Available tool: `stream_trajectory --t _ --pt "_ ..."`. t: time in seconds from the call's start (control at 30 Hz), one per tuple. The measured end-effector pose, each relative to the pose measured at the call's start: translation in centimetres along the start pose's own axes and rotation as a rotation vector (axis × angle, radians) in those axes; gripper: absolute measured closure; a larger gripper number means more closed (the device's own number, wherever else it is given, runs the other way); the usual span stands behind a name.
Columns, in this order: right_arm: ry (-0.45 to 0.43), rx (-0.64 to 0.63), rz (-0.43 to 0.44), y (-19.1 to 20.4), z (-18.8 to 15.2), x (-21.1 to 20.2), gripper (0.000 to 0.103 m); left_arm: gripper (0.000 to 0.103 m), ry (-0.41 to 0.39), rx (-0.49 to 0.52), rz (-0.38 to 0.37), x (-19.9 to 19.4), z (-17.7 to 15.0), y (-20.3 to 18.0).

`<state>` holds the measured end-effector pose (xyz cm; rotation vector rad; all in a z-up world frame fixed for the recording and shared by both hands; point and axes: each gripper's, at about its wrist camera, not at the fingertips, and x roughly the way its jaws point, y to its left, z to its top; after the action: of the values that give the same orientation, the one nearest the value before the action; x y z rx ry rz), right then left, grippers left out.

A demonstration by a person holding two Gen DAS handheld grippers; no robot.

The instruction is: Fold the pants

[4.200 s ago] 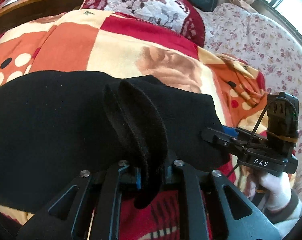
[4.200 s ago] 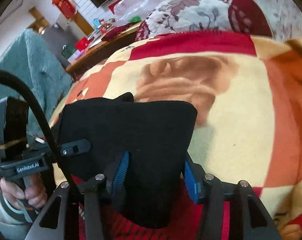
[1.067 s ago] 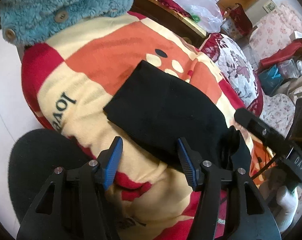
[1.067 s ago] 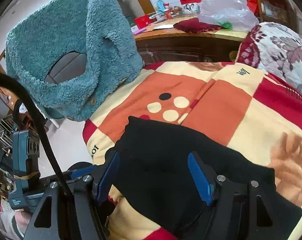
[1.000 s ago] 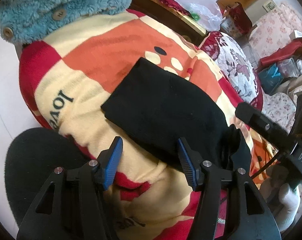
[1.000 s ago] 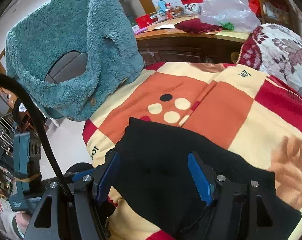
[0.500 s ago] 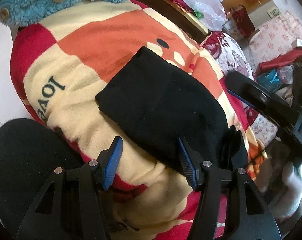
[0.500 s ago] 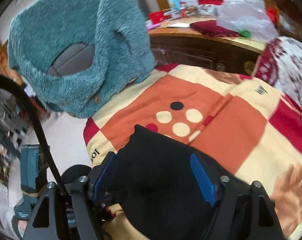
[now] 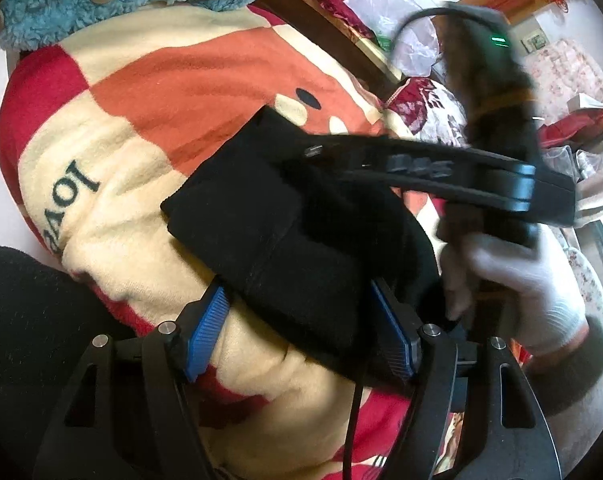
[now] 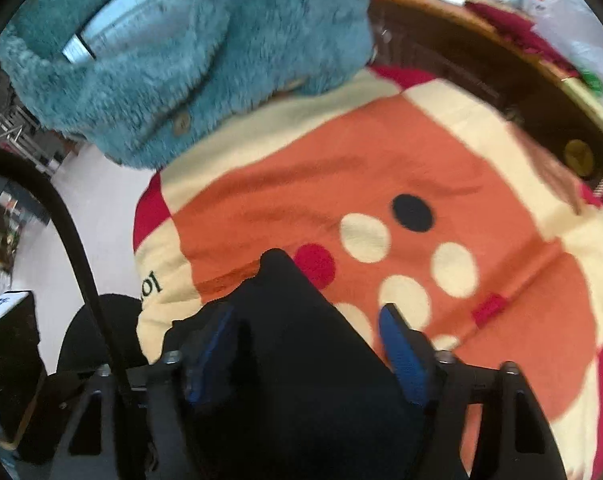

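Left wrist view shows the black pants (image 9: pixel 285 236) folded into a thick wad on a blanket (image 9: pixel 113 168) checked in orange, cream and red, with dark letters printed on a cream patch near its edge. The left gripper (image 9: pixel 301 338) points down at the near end of the wad; its jaws are opening, blue pads on either side of the cloth with the fabric between them, and neither pad visibly presses on it. Across the pants lies the blurred black body of the right gripper (image 9: pixel 313 152), carried by a white-gloved hand (image 9: pixel 517 276) at the right of that view. Right wrist view looks down on the far corner of the pants (image 10: pixel 285 344), which lies on an orange square beside cream, red and black dots. The right jaws are closing, with the cloth between them; the right pad stands clear of the fabric, while the left pad is blurred and dark against it, so contact there cannot be told. A fluffy teal jacket (image 10: pixel 189 52) with buttons hangs past the blanket's far edge.
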<state>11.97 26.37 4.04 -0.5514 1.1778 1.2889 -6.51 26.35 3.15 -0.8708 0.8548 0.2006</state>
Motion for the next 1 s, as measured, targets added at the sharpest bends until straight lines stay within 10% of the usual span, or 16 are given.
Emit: stream_trajectory --t 0.1,0.2,0.37,0.73,1.0 --pt "-0.016 -0.069 -0.005 0.7 0.2 0.8 0.065 0.035 -0.014 -0.012 -0.047 0.0 0.1 0.4" --pt "-0.040 -0.075 0.010 0.9 -0.2 0.1 0.078 0.069 0.001 -0.057 -0.102 0.7 0.5 1.8" --pt "-0.166 -0.040 0.057 1.2 -1.5 -3.9 0.084 0.084 -0.040 0.029 -0.126 -0.9 0.5 0.0" --pt "-0.547 0.134 0.151 -0.1 -8.2 -17.7 0.084 0.084 -0.198 0.516 -0.148 -7.3 -2.6 -12.5" --pt "-0.681 0.333 0.069 -4.3 -19.7 -23.4 0.084 0.084 -0.096 0.851 -0.070 -1.9 -9.2 -20.7"
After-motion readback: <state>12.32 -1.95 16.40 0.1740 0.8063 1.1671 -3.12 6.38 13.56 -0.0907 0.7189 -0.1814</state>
